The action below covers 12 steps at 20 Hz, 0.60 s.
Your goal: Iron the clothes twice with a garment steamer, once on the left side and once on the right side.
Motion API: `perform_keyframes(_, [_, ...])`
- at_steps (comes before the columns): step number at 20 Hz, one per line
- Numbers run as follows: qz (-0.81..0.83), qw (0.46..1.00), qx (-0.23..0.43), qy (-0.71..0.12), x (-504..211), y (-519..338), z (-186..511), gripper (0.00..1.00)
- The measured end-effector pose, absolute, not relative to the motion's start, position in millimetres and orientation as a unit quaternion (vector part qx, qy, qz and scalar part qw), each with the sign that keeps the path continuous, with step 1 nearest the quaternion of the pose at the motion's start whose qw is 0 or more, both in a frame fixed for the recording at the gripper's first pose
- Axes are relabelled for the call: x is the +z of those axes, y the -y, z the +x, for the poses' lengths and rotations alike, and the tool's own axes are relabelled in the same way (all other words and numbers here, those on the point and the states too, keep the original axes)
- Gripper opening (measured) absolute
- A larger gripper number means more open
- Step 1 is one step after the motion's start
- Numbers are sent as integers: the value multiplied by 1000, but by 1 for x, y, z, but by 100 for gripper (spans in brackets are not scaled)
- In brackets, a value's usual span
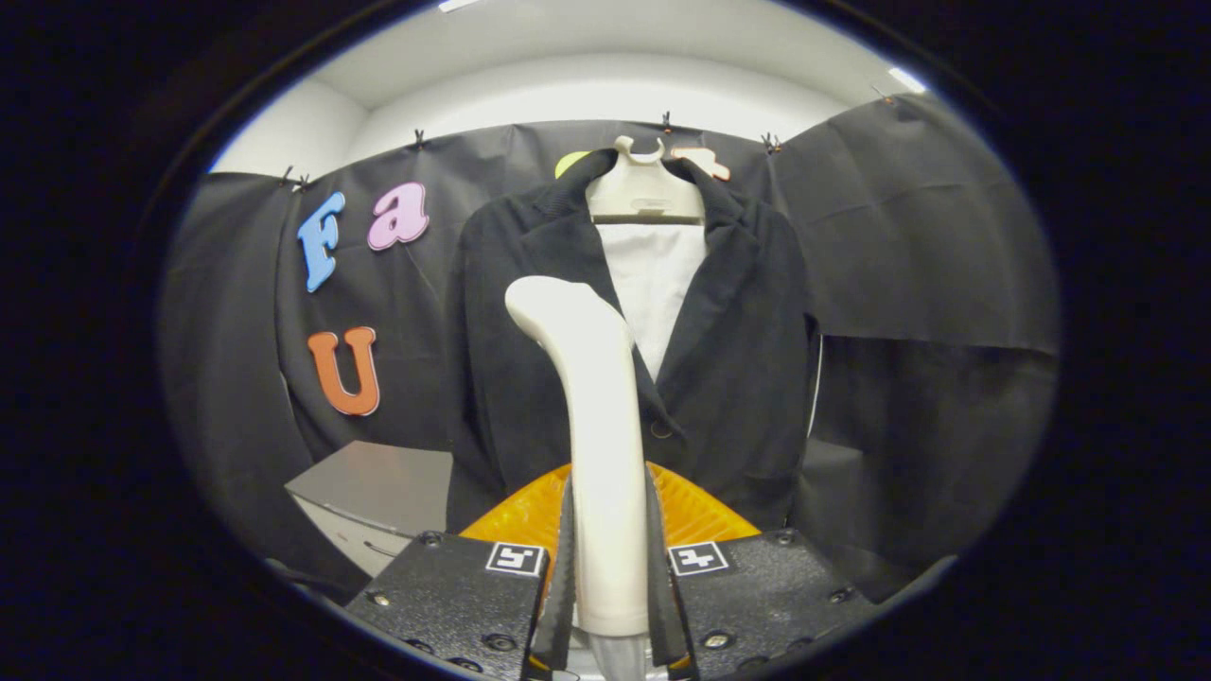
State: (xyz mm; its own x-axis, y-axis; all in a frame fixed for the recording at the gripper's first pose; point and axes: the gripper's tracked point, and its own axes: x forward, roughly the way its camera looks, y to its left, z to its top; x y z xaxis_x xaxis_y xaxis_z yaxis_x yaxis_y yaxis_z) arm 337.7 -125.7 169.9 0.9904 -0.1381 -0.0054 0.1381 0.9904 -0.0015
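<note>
I'm looking forward along the tongs (610, 577), and they are clenching the cream-white plastic handle of the garment steamer (594, 416): one finger (565, 577) is pressing on its left flank, the other on its right flank, with the handle standing upright in the narrow gap between them. The handle is rising from between the fingers and curving over to the left at its rounded top. Just behind its lower part, a ribbed translucent orange piece (695, 515) is fanning out to either side, sitting right above the two finger blocks; I cannot tell what it belongs to.

Beyond the steamer, the dark, almost black, jacket (747, 378) is hanging front-on against the booth's black cloth wall (908, 236). It is hanging on a cream plastic hanger (645, 194), whose hook is showing at the top of the collar. The lapels are falling open in a V, and I'm seeing a white panel (658, 284) inside the opening, directly behind and a little right of the steamer's top. A dark button (660, 429) is sitting where the two fronts meet, just beside the handle's right edge. The steamer's top is covering the jacket's left-hand front panel as I'm viewing it; I cannot tell whether it is touching the cloth.

Low down, to the left of the jacket's hem, a grey flat-topped cabinet (378, 487) is standing against the wall.
</note>
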Motion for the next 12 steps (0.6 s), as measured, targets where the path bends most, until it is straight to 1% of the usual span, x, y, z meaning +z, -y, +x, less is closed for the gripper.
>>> perform_keyframes(12, [-33, 995, -89, -32, 135, 135, 355, 35])
